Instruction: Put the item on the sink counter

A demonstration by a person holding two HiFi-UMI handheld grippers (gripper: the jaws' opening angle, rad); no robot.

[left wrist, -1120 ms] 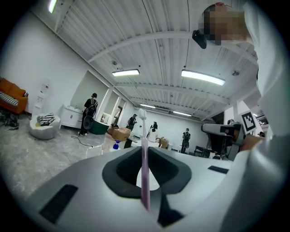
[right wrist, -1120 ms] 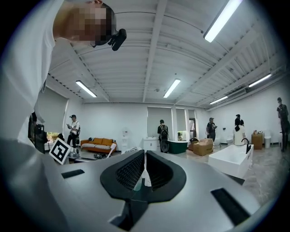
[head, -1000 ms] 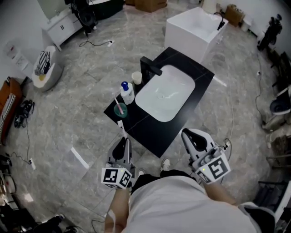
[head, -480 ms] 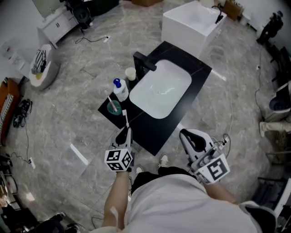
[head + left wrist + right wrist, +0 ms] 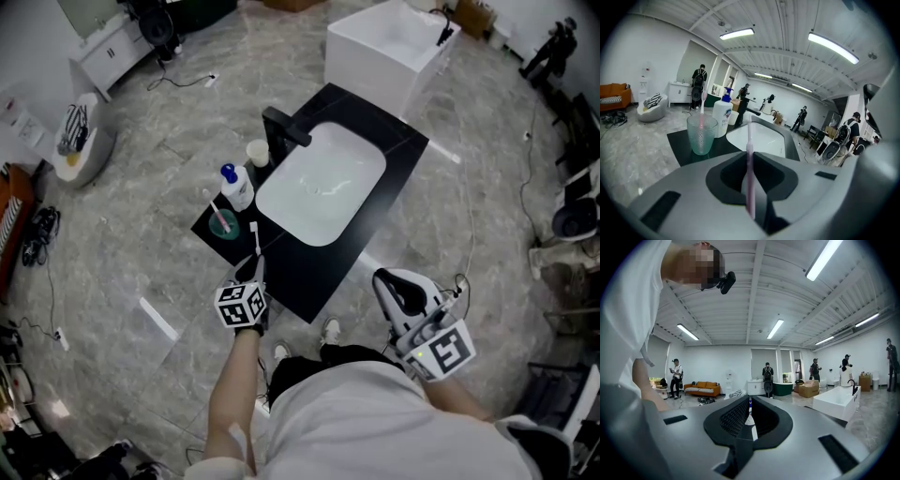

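Pink toothbrush (image 5: 749, 154) clamped in left gripper (image 5: 254, 268) fingers, now nearer black counter (image 5: 314, 279), right gripper (image 5: 388, 280) fingers closed.

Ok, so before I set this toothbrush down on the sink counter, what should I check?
1. Grip on the toothbrush: ok. The left gripper is shut on its pink handle, brush end pointing up.
2. Bare landing spot: ok. The black counter is free at its near corner, beside the basin.
3. Clearance from the cup: ok, but tight. It stands just ahead and to the left with another toothbrush in it.
4. Height above the counter: cannot tell.
5. Right gripper out of the way: ok. It is shut and held back from the counter.
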